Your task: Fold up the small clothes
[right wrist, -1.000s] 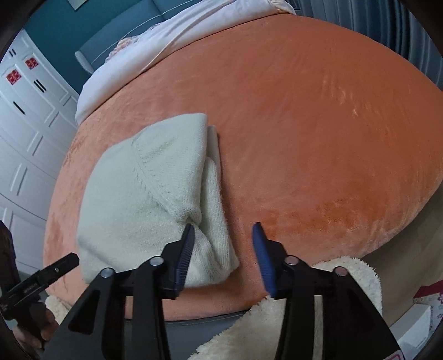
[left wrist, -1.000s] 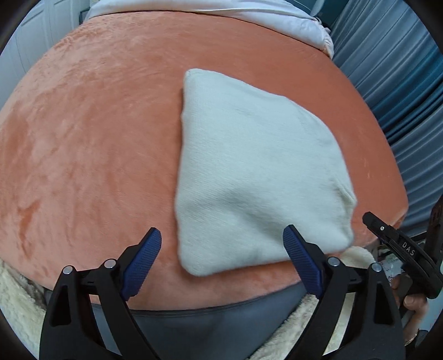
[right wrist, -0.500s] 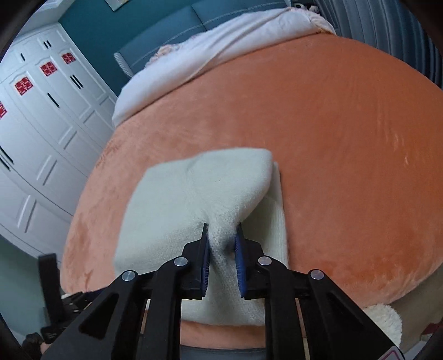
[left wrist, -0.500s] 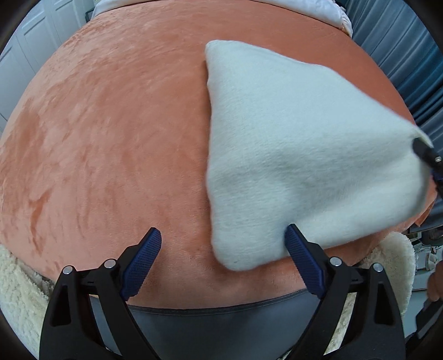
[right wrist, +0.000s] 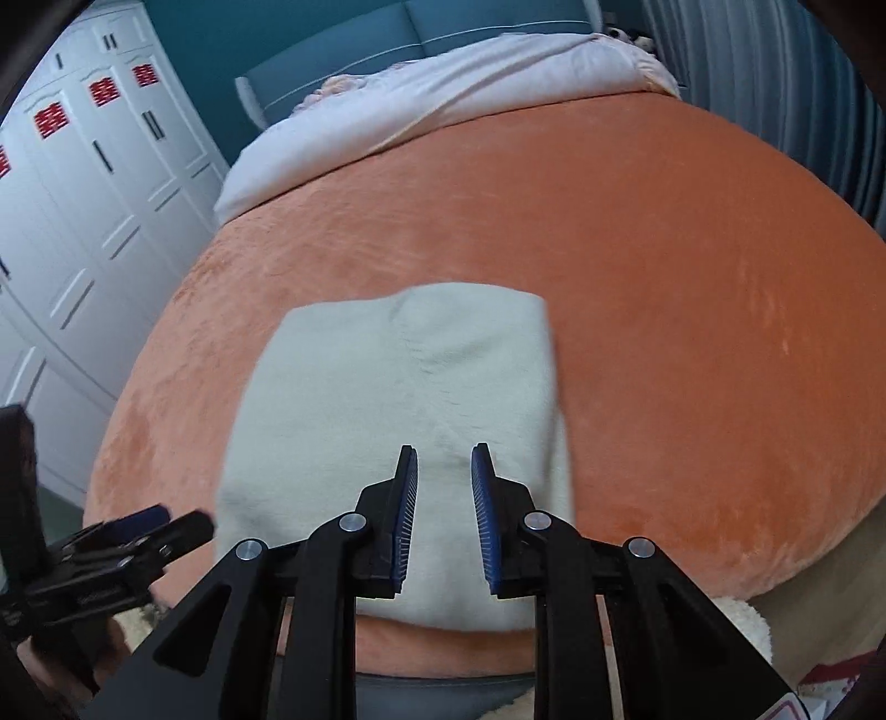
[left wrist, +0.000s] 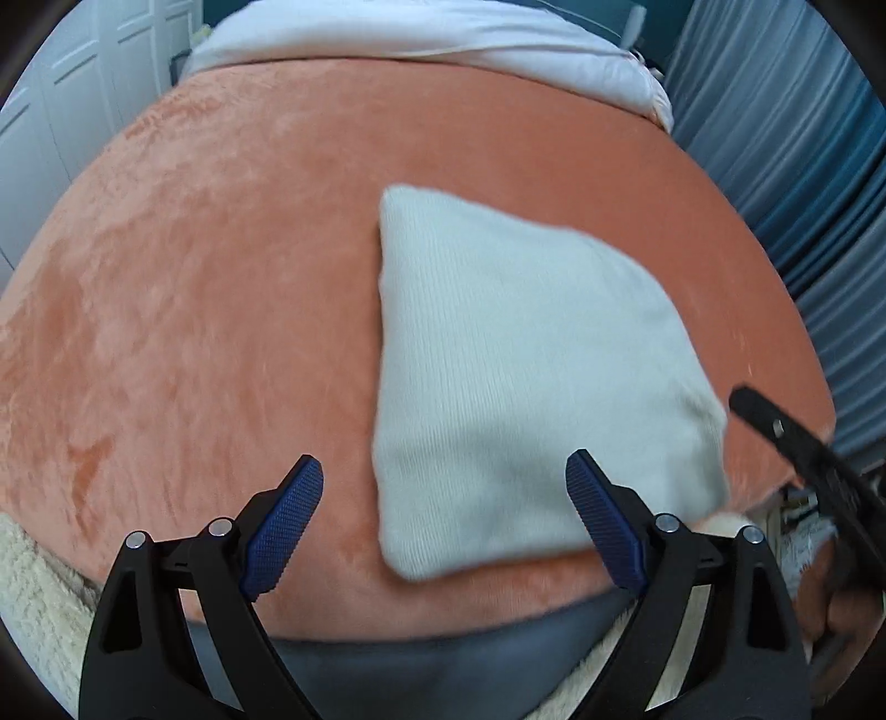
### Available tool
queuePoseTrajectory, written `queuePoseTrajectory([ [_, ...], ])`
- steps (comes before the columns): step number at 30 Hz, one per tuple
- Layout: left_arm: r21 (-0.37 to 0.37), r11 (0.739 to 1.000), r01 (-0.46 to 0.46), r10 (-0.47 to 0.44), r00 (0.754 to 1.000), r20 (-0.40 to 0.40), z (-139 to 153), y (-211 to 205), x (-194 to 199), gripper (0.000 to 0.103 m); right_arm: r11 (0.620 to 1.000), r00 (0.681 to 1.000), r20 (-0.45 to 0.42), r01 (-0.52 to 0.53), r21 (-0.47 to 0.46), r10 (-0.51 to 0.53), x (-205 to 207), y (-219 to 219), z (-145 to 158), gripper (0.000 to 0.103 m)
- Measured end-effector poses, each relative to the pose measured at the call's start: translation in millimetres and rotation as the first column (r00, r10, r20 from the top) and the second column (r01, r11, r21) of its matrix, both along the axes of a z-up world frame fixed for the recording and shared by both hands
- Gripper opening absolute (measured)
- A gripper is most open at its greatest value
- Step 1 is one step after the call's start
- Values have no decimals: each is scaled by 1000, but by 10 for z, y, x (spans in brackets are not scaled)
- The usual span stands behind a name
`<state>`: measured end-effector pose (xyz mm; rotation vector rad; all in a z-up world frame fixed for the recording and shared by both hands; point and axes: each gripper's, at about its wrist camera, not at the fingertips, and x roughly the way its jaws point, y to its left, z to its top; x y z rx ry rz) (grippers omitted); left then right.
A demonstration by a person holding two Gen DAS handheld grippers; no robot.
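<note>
now that the right gripper has let go, jaws slightly parted, the cream garment lies folded flat just ahead on the orange bed; left gripper hangs wide open, so this fold looks finished.

The soft folded knit cloth was pale cream, with thin lines running through the knit, and it lay on a fuzzy orange blanket that had darker and lighter smudgy patches. The left gripper and the right gripper were black with dark blue bumpy pads and small silver dots. The tall cupboard doors were white with little red squares, the wall was dark teal, the striped curtain was blue-grey, and the puffy bedding was pale pinkish white.
</note>
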<state>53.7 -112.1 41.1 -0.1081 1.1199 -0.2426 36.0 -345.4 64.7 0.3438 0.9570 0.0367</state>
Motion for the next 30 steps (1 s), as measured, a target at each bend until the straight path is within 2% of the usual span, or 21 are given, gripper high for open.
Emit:
queuePoseTrajectory([
  [2, 58, 997, -48, 50, 998, -43, -113, 10, 173, 86, 995, 997, 9, -72, 69, 71, 151, 156, 23, 18],
  [3, 53, 996, -78, 83, 993, -84, -185, 93, 267, 80, 991, 995, 0, -102, 87, 102, 237, 268, 1, 18],
  [5, -31, 989, -146, 141, 983, -120, -164, 304, 307, 79, 983, 986, -34, -159, 91, 163, 420, 549, -88, 16],
  [6, -51, 982, -180, 174, 979, -107, -104, 411, 290, 80, 978, 980, -48, -186, 97, 191, 478, 662, -147, 15],
  [7, -40, 980, -193, 189, 978, -85, -51, 484, 281, 80, 971, 974, -59, -214, 104, 221, 519, 781, -212, 15],
  [9, 4, 983, -185, 185, 982, -41, 20, 549, 267, 81, 960, 959, -83, -262, 103, 270, 566, 991, -377, 15],
  [11, 43, 984, -175, 176, 984, -21, 35, 563, 263, 81, 953, 944, -127, -301, 45, 304, 558, 1206, -660, 15],
  [12, 40, 986, -163, 164, 986, -25, 26, 550, 267, 81, 952, 947, -105, -300, 56, 304, 522, 1201, -706, 15],
  [15, 26, 992, -124, 125, 991, -49, -40, 447, 286, 81, 948, 948, -136, -262, 178, 288, 509, 963, -575, 12],
  [17, 20, 996, -90, 91, 994, -54, -65, 319, 264, 81, 963, 969, -101, -208, 171, 228, 393, 737, -407, 11],
  [18, 25, 997, -71, 72, 996, -57, -70, 225, 249, 81, 974, 980, -70, -175, 146, 187, 317, 609, -322, 20],
  [20, 22, 999, -39, 41, 997, -65, -119, 134, 265, 81, 990, 995, -37, -84, 110, 88, 119, 281, -203, 25],
  [21, 20, 999, -27, 29, 997, -70, -139, 82, 267, 82, 995, 999, -33, -32, 97, 35, 43, 117, -189, 31],
  [22, 20, 1000, -17, 19, 997, -73, -160, 33, 268, 85, 996, 999, -33, 18, 87, -15, -13, -56, -196, 43],
  [24, 32, 999, -2, 4, 997, -77, -199, -64, 258, 86, 991, 993, -44, 114, 70, -111, -96, -335, -268, 60],
  [27, 48, 999, 6, -1, 996, -92, -265, -171, 271, 89, 977, 980, -89, 187, 98, -179, -76, -561, -433, 67],
  [30, 42, 999, -4, 9, 993, -121, -346, -206, 328, 90, 972, 980, -120, 178, 154, -160, 5, -550, -583, 73],
])
